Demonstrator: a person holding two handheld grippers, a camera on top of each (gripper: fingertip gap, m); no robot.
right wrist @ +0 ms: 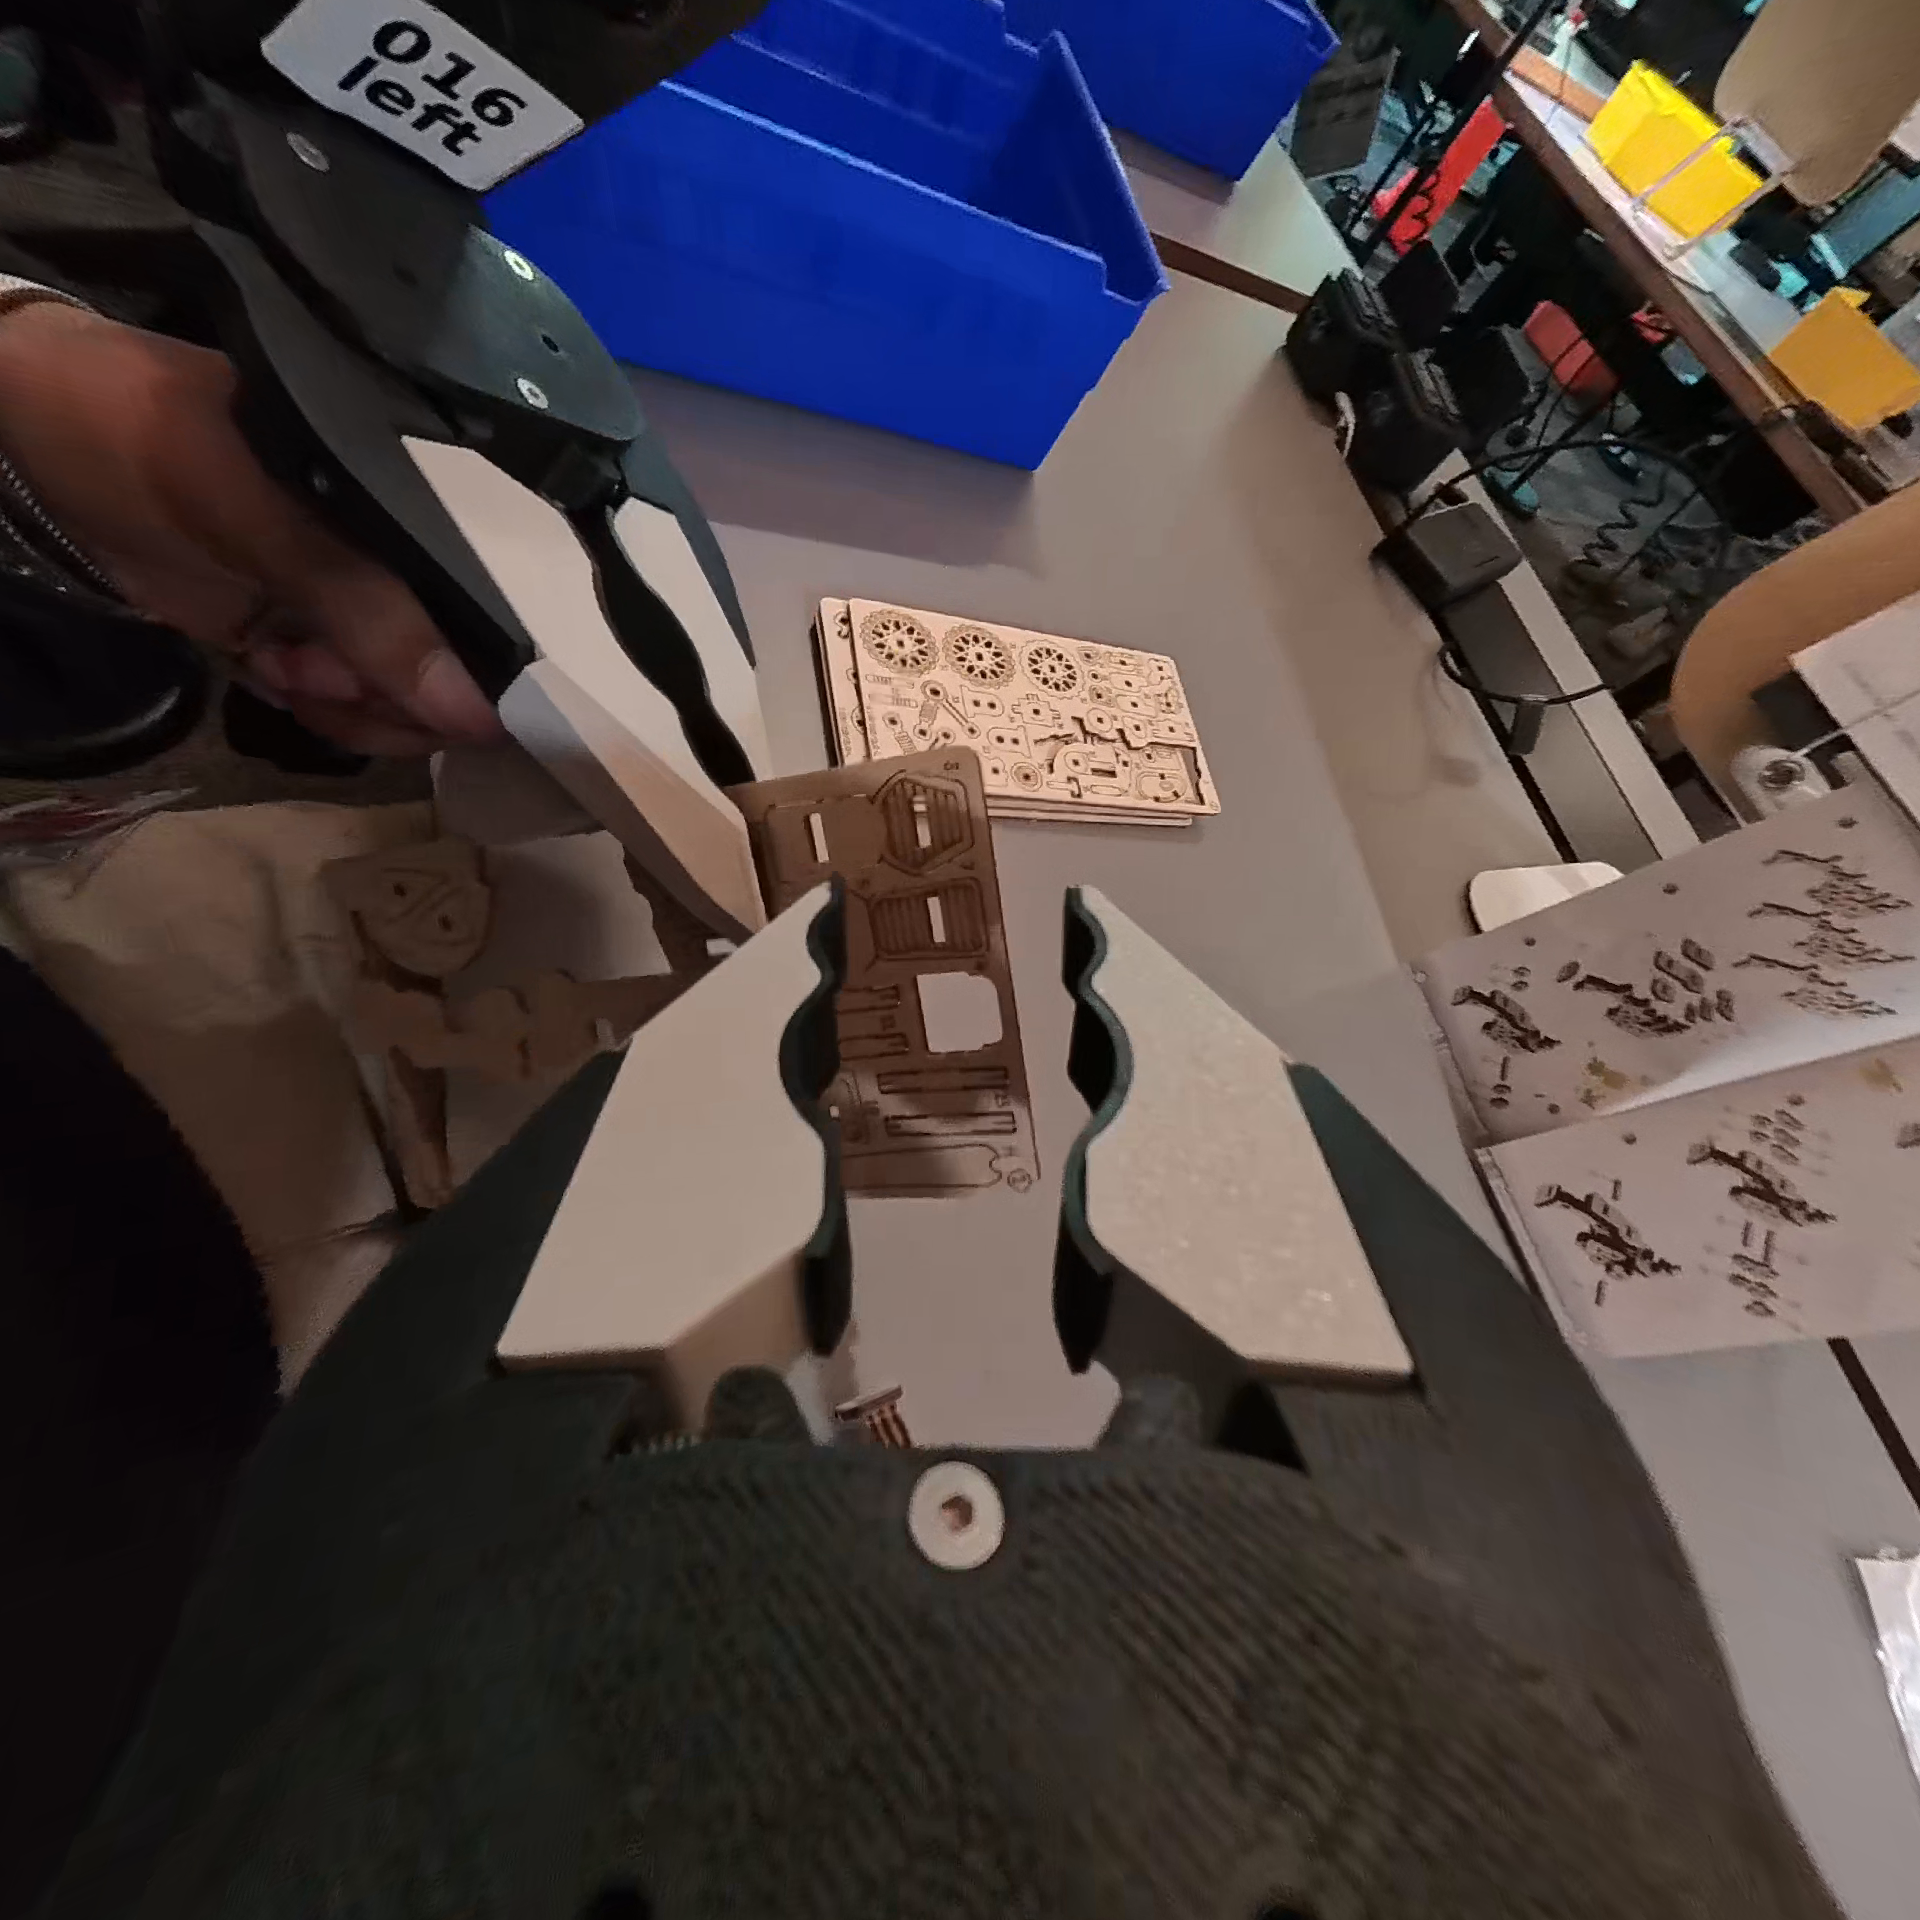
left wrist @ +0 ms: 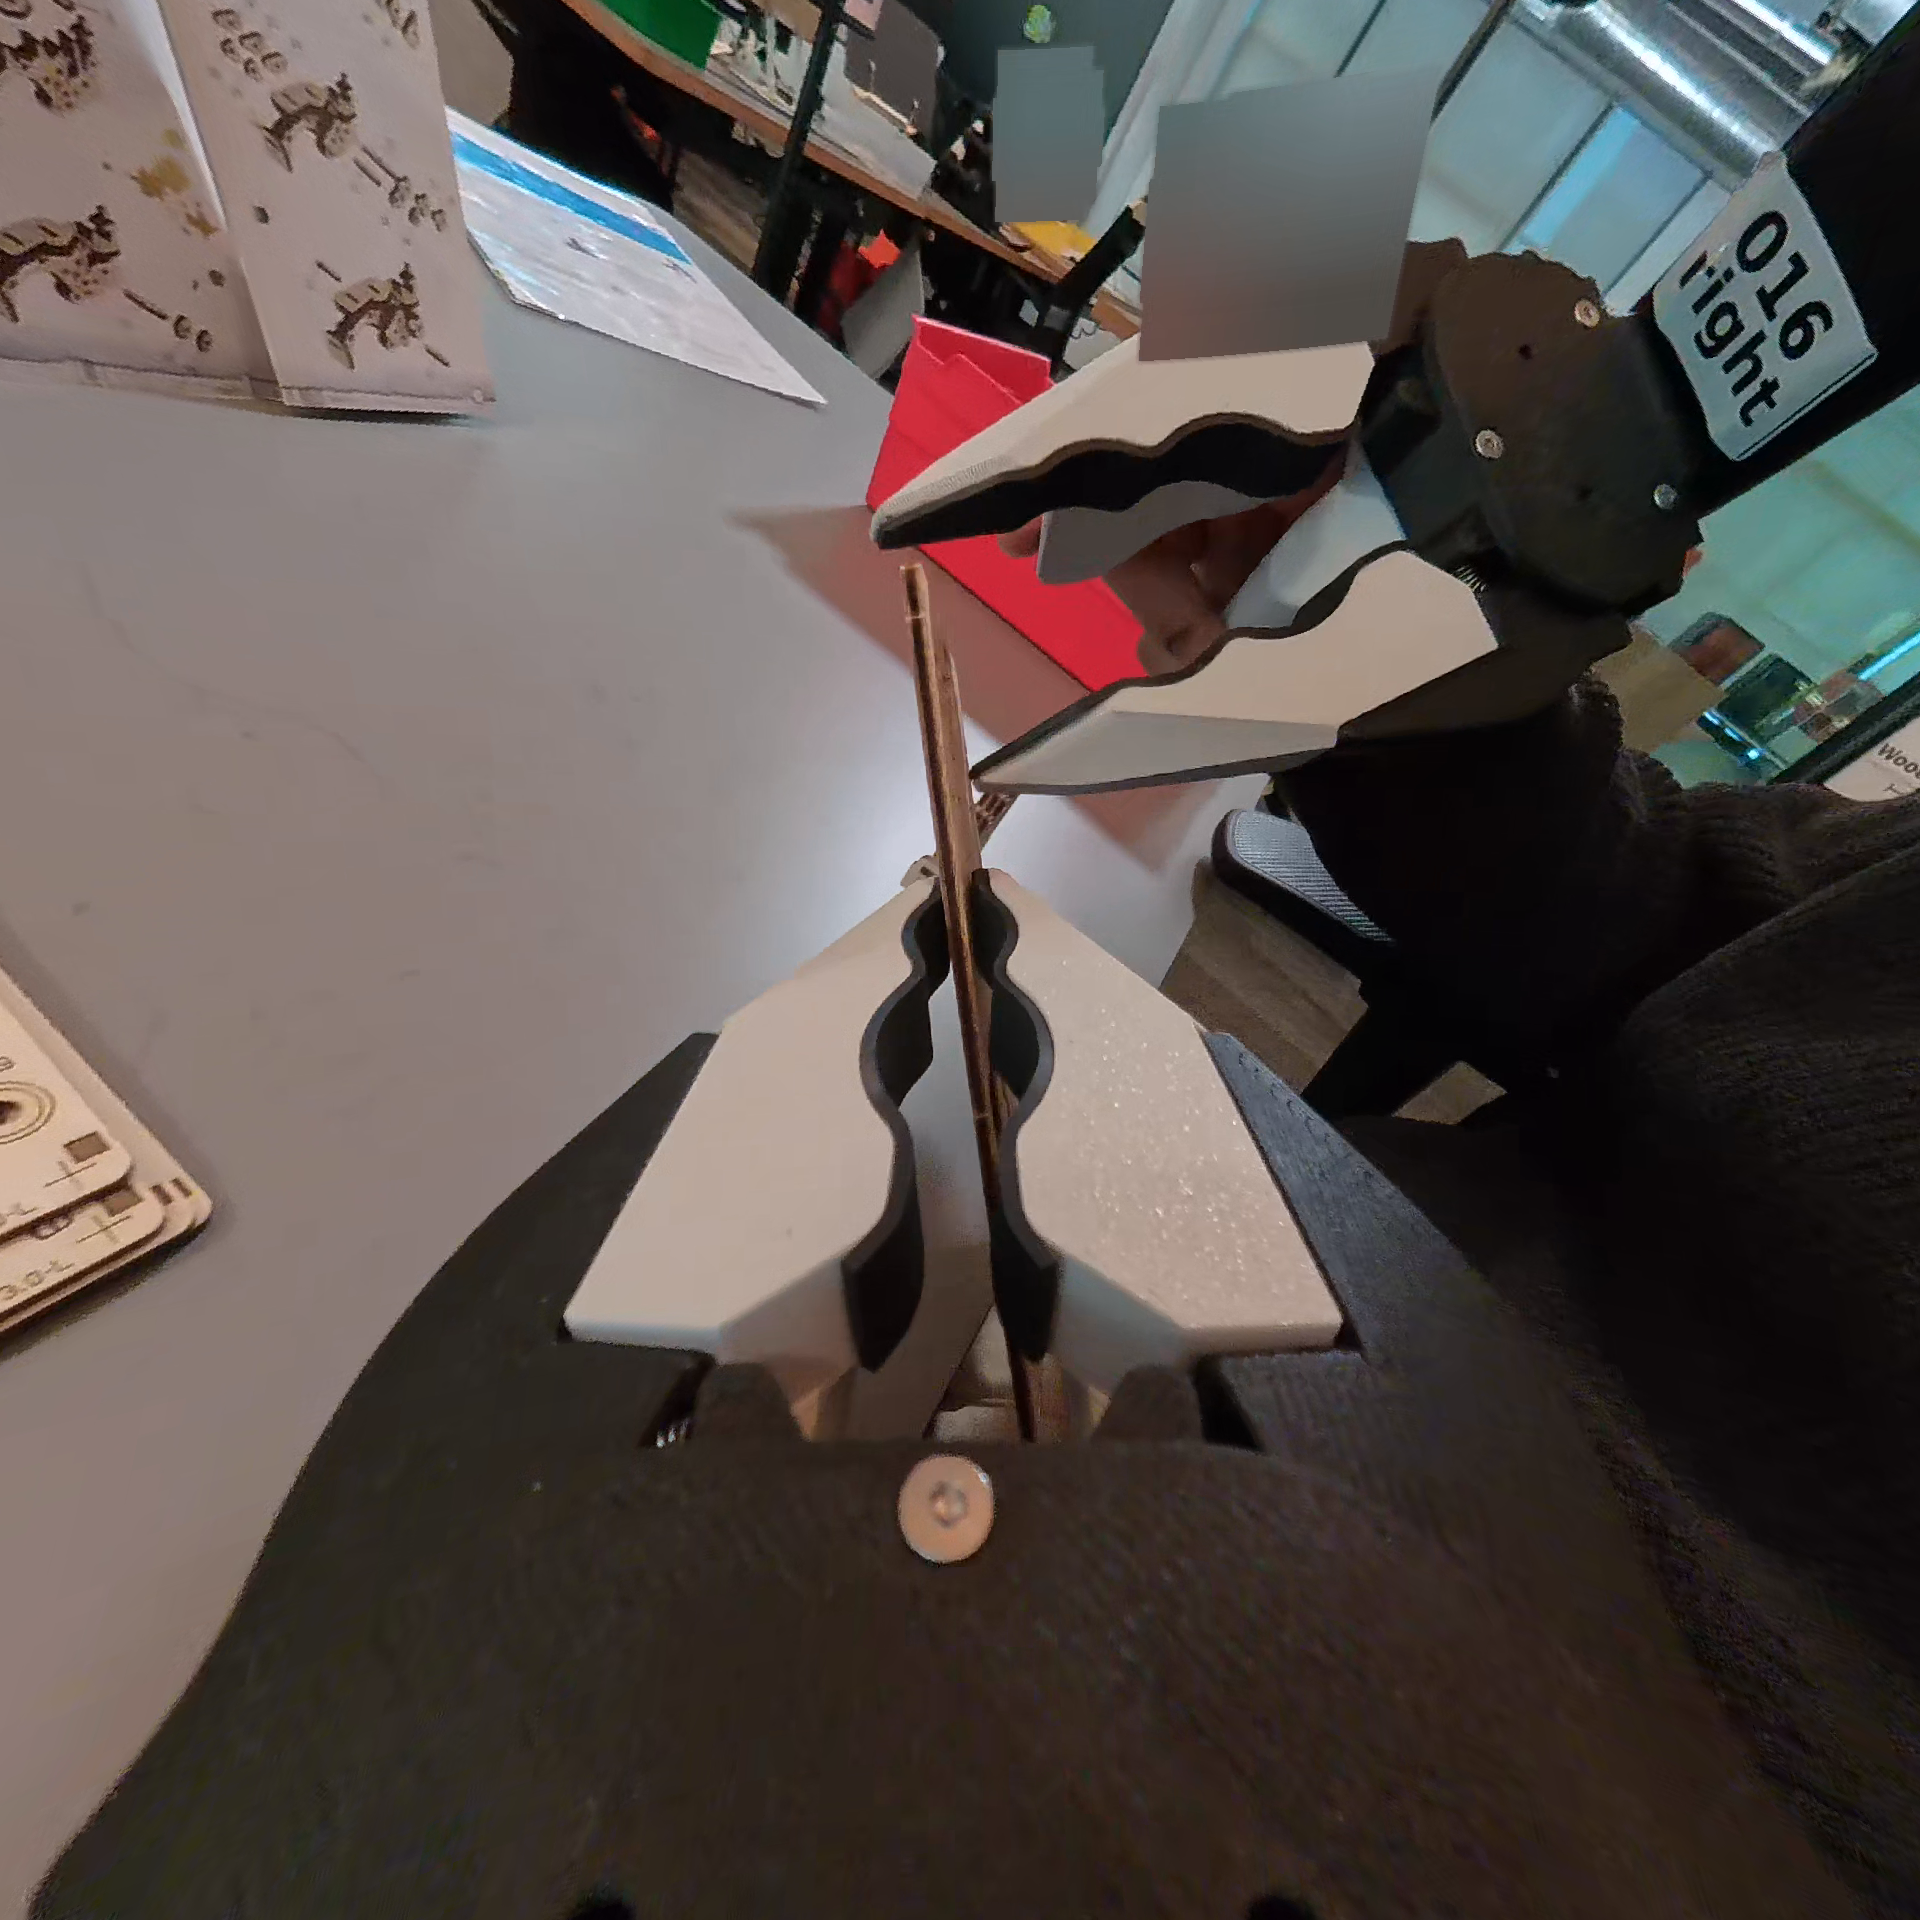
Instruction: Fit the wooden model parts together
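Left wrist view: left gripper clenched on a thin wooden sheet held edge-on above the grey table; right gripper spread wide just beyond it, red bin behind. Right wrist view: right gripper released, the sheet showing between its fingers; stacked part sheets lie on the table beyond, near a blue bin.

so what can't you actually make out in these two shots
- Left wrist view: the wooden sheet in the left hand-held gripper shows edge-on, so its cut pattern is unseen.
- Right wrist view: the right hand-held gripper covers the sheet's left side.
- Left wrist view: the flat wooden sheets are cut off by the edge.
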